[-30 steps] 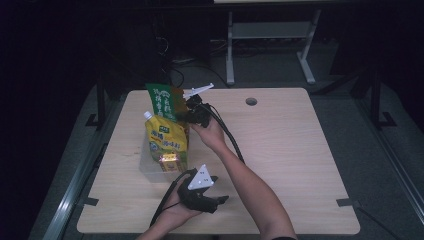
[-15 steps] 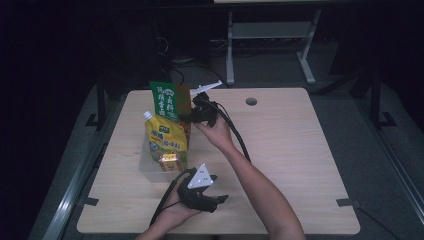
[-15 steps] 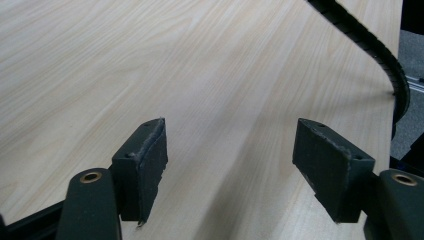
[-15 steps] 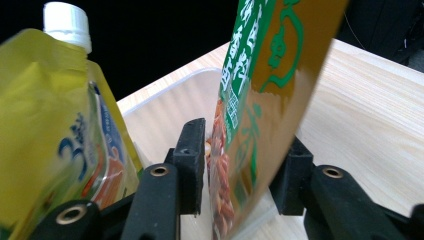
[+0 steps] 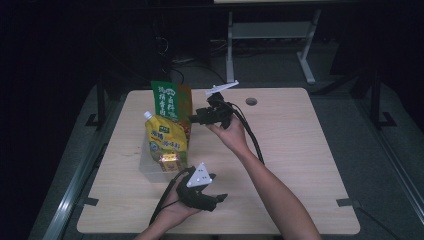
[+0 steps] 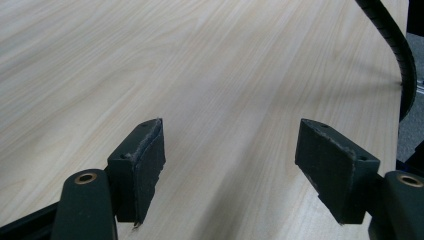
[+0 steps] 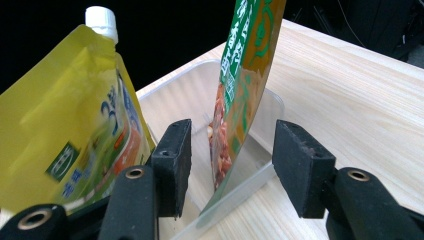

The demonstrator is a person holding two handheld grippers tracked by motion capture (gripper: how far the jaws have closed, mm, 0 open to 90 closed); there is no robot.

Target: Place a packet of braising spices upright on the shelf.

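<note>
My right hand-held gripper [image 7: 227, 165] has just been opening, its pads clear of the green snack pouch [image 7: 240, 95] standing upright between them in the clear tray [image 7: 270, 107] (left hand-held gripper [image 6: 230, 165] idles open).

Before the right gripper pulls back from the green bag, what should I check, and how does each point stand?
1. Right gripper let go: ok. Its jaws have just been opening, and the fingers stand clear on both sides of the green bag.
2. Green bag inside the clear bin: ok.
3. Bag steady by itself: cannot tell; it tilts.
4. Yellow pouch upright in the bin: ok.
5. Left gripper open, nothing between its fingers, over bare table: ok.
</note>
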